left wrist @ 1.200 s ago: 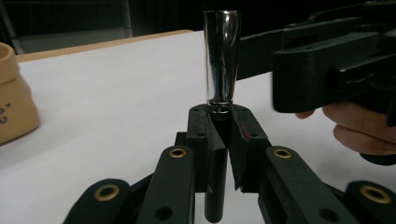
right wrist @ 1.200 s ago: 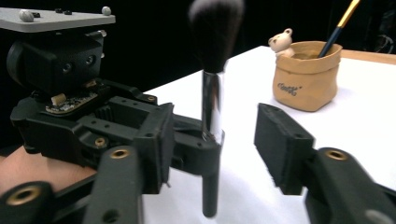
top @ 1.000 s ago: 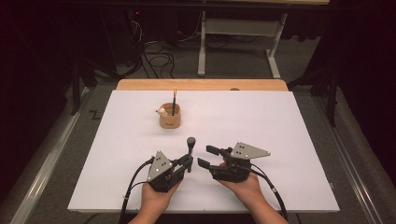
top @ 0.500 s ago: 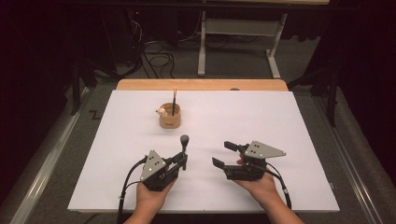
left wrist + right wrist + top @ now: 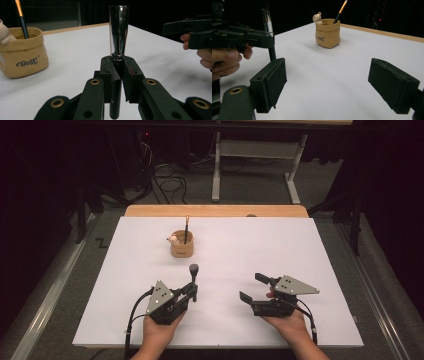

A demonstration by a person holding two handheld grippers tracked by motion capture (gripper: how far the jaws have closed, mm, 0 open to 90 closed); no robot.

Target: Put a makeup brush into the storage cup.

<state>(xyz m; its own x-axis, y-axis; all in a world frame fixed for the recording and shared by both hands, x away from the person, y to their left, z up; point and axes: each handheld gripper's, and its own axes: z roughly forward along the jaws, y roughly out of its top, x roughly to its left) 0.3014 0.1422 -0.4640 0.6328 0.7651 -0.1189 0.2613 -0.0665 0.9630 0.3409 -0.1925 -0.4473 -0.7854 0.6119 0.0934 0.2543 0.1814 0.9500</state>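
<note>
One tan pot (image 5: 182, 246), upper left of centre in the high view, holds a pencil (image 5: 186, 227) and a small bear figure (image 5: 173, 239); its label reads "Best". Lower left, the left gripper (image 5: 190, 289) pinches a makeup brush (image 5: 193, 280) upright. Lower right, the right gripper (image 5: 253, 287), jaws just spreading, holds nothing.

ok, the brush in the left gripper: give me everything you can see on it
The brush stands upright, clamped in the left gripper, whose jaws are shut on its thin black handle just below a shiny chrome ferrule that flares upward. In the high view it ends in a dark rounded head. The handle's lower end pokes out beneath the jaws; whether it touches the white table can't be told. The tan pot stands apart, farther back.
</note>
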